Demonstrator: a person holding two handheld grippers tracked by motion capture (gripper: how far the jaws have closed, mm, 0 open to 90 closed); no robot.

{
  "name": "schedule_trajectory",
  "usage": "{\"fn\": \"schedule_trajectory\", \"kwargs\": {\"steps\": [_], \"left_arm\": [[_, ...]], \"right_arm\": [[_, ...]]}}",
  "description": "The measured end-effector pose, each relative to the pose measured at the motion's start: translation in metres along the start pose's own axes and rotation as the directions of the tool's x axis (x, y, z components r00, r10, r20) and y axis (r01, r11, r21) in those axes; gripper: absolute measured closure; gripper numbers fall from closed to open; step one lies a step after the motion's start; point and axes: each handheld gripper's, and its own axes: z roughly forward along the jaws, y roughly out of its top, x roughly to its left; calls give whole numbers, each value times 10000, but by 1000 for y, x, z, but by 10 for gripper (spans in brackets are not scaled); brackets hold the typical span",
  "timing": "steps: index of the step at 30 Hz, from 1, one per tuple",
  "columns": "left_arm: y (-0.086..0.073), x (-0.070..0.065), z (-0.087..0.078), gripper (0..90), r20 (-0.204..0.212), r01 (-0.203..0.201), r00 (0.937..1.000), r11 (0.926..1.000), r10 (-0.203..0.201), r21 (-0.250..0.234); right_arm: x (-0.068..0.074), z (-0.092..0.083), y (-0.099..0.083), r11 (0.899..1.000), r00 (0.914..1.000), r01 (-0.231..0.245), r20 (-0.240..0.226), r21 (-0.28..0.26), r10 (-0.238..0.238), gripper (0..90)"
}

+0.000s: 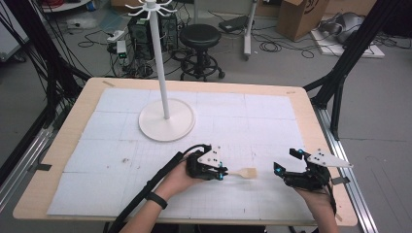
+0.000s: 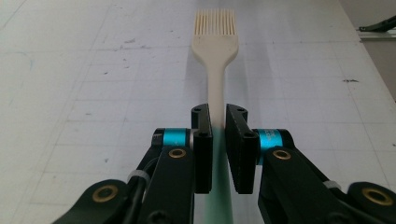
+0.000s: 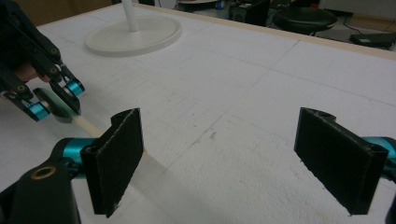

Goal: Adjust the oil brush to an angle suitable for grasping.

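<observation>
Cream-coloured and slim, the silicone brush (image 2: pixel 215 56) lies flat on the white mat (image 1: pixel 121 145) near the front edge, its handle clamped between the closed jaws of the left gripper (image 1: pixel 219 172); it looks light, with a stiff handle and soft bristles, best held mid-handle. Just beyond the bristles the right gripper (image 1: pixel 286 162) waits with jaws wide apart, while open mat separates both from the white hook stand (image 1: pixel 166 119) farther back.

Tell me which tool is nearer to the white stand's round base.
Left. The left tool, shut on the brush, sits just in front of the base; the right tool, open, is farther off toward the table's right edge.
</observation>
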Motion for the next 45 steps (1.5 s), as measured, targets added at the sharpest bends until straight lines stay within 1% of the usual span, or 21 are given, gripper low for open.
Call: {"fn": "schedule_trajectory", "kwargs": {"steps": [5,13,19,23,24,25,26,27,28,29,30,31,33,35,38,40,41,42,43,44,45], "left_arm": [[-4,-1,10,816,351,-66,9994,9999,64,79],[-6,-3,18,814,632,-192,9978,9994,175,275],[-8,-4,21,809,617,-206,9979,9994,189,270],[-7,-4,19,659,312,-108,9995,9996,99,271],[-6,-4,18,659,118,-33,9999,9996,30,267],[-5,-4,14,530,-176,232,9996,9994,-227,244],[-5,-4,14,500,-176,232,9996,9994,-227,244],[-3,-4,11,500,-426,367,9984,9991,-358,198],[-2,-4,7,440,-732,606,9955,9981,-599,71],[0,-5,-2,355,-1161,853,9894,9962,-869,-183],[0,-5,-2,335,-1161,853,9894,9962,-869,-183],[1,-7,-11,335,-1515,856,9843,9957,-900,-353],[1,-9,-25,284,-1971,852,9758,9947,-950,-575],[-2,-9,-44,283,-2483,905,9623,9916,-1109,-921],[-14,-8,-77,259,-2922,1143,9438,9821,-1544,-1497],[-24,-8,-98,247,-3193,1373,9279,9725,-1927,-1879],[-31,-8,-112,241,-3299,1594,9167,9633,-2256,-2160],[-36,-9,-120,239,-3328,1759,9084,9534,-2532,-2451],[-43,-10,-134,232,-3392,1935,8965,9406,-2851,-2791],[-48,-11,-142,220,-3433,2036,8890,9330,-3031,-2966],[-56,-13,-154,214,-3585,2159,8721,9193,-3331,-3290]], "right_arm": [[2,3,0,10000,10000,32,-86,10,-32,150],[1,2,0,10000,10000,-42,-74,33,42,150],[-1,2,-1,10000,9999,-28,-122,-37,28,150],[0,2,-1,10000,9999,-24,-122,-32,24,150],[0,2,-1,10000,9999,-24,-122,-32,24,150],[0,2,-1,10000,9999,-38,-126,-17,37,151],[0,2,-1,10000,9999,-38,-126,-17,37,151],[0,2,-1,10000,9999,-53,-150,3,53,150],[0,2,-1,10000,9999,1,-153,6,-1,150],[2,3,-1,10000,9998,-48,-181,36,49,150],[2,3,-1,10000,9998,-48,-181,36,49,150],[2,3,-1,10000,9998,24,-193,33,-24,150],[3,5,-2,10000,9997,28,-252,74,-26,151],[3,5,-2,9999,9996,46,-274,115,-43,150],[6,9,-2,9998,9992,88,-381,177,-81,150],[6,10,-3,9997,9991,94,-409,204,-86,150],[7,11,-3,9996,9992,100,-401,251,-89,150],[8,12,-3,9996,9991,106,-413,270,-95,150],[8,13,-3,9995,9989,119,-453,281,-107,150],[9,15,-3,9995,9989,90,-467,308,-75,150],[10,17,-2,9995,9986,112,-516,292,-97,150]]}}
